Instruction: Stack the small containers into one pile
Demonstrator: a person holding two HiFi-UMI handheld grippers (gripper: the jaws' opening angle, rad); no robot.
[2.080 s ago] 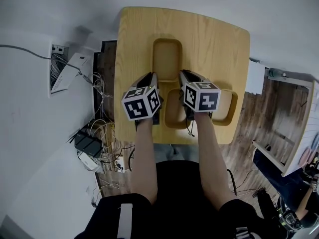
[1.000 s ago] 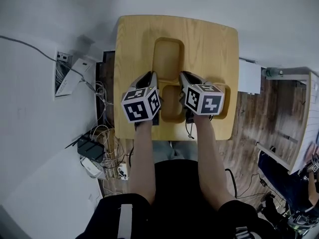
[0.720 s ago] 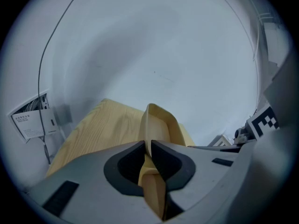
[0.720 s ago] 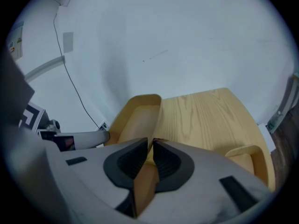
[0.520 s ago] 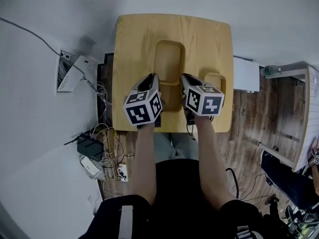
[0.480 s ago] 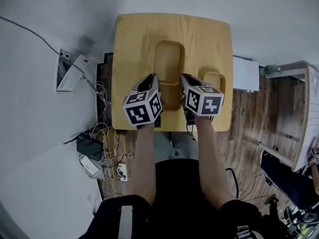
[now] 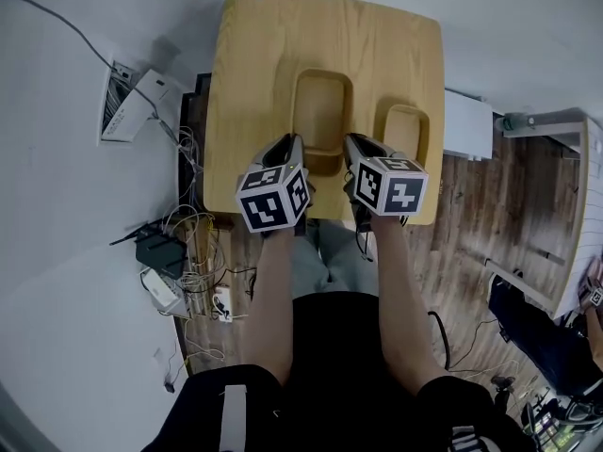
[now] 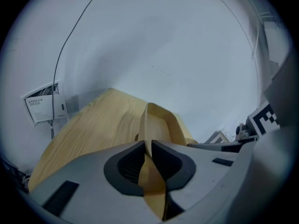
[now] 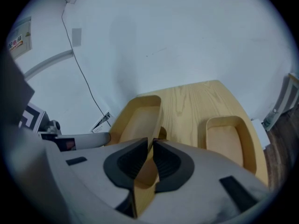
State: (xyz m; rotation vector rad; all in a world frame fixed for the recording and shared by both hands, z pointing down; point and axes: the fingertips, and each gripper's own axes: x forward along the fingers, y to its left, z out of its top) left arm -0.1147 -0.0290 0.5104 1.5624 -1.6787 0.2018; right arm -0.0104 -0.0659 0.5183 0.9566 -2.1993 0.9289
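Three light wooden containers are on the wooden table (image 7: 254, 73). My left gripper (image 7: 288, 151) is shut on the left wall of one container (image 8: 159, 125). My right gripper (image 9: 152, 148) is shut on the right wall of that same container (image 9: 138, 120). In the head view, the held container (image 7: 322, 111) lies over a second one, whose near end (image 7: 325, 165) peeks out between the grippers. I cannot tell whether the two are fully nested. The third container (image 7: 407, 130) rests alone to the right, also in the right gripper view (image 9: 226, 141).
The table's near edge (image 7: 325, 217) runs just under the grippers. Cables and power adapters (image 7: 179, 252) lie on the floor at the left. A white box (image 7: 467, 125) sits beside the table's right edge, above wood flooring.
Both grippers have carried the held container away from me, from the table's near middle onto the far container. The right-hand container has stayed put.
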